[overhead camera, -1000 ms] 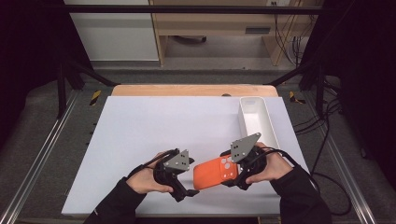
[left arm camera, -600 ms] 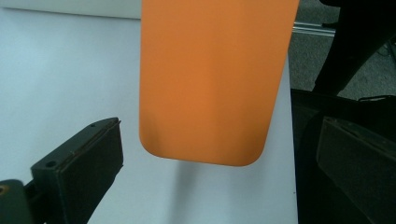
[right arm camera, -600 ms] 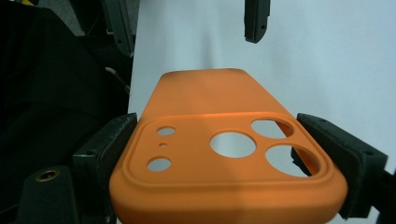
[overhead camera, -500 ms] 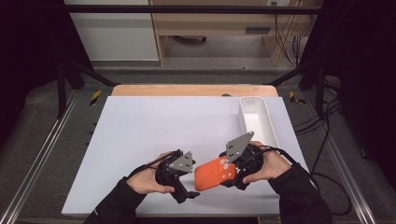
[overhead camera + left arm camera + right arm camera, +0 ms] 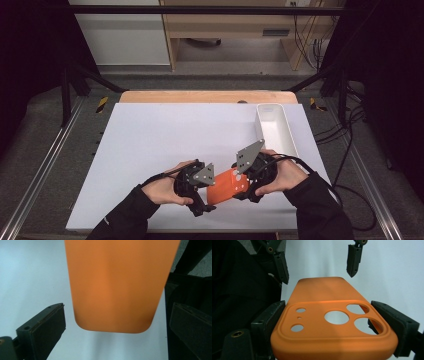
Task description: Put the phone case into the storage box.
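High view: right gripper (image 5: 239,183) clamps the orange case (image 5: 226,185) at its camera-hole end, free end reaching toward the left gripper (image 5: 206,194). Left gripper view: jaws stand apart, case (image 5: 115,285) between them, untouched. Right gripper view: case (image 5: 332,322) squeezed on both edges (a handover, I'd judge, with the receiving grip left).

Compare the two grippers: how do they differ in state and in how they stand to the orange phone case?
The right gripper is shut on the phone case at its camera-cutout end; the left gripper is open, its jaws wide of the plain end, not touching. The right gripper's grey plate tilts up higher than the left's. Both are hand-held, low over the white table, facing each other.
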`<state>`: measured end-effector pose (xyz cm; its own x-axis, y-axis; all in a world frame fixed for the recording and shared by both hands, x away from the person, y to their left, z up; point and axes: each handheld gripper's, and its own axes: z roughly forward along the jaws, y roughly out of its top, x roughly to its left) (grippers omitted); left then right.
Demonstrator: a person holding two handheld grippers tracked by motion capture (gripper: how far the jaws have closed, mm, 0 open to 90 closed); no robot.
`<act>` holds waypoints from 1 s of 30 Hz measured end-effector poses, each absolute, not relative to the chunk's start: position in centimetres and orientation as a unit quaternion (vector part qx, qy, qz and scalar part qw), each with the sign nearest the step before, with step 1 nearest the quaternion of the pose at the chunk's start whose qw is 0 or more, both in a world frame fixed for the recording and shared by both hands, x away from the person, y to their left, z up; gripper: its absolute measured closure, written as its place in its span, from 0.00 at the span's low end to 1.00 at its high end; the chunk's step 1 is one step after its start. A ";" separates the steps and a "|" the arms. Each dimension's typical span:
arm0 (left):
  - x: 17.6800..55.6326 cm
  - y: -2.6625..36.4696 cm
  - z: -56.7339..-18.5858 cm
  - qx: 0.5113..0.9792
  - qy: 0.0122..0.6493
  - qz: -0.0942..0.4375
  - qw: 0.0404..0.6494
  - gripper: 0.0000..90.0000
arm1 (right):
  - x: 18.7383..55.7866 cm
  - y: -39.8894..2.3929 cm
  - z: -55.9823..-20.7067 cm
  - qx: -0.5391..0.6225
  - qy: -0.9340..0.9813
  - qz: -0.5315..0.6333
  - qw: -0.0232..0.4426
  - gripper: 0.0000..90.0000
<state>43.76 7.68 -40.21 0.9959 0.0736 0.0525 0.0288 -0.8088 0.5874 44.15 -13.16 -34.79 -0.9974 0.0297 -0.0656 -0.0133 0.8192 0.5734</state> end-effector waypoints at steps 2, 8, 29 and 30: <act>43.9 7.4 -40.1 0.954 0.025 0.038 0.297 0.00 | 44.2 -13.1 -34.9 0.005 0.954 0.298 0.036 0.18; 44.1 6.3 -39.8 0.959 0.012 0.040 0.282 0.00 | 44.2 -13.0 -35.0 0.004 0.953 0.301 0.035 0.18; 43.8 3.7 -39.5 0.969 -0.001 0.029 0.247 0.01 | 44.2 -12.2 -35.7 0.008 0.953 0.301 0.027 0.18; 43.8 3.7 -39.5 0.969 -0.002 0.030 0.244 0.01 | 44.2 -12.2 -35.7 0.007 0.954 0.300 0.028 0.18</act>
<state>43.77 3.66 -39.50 0.9982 0.0109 0.0588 -0.0182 -0.8807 0.4734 44.21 -12.22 -35.67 -0.9984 0.0298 -0.0483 -0.0032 0.8201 0.5722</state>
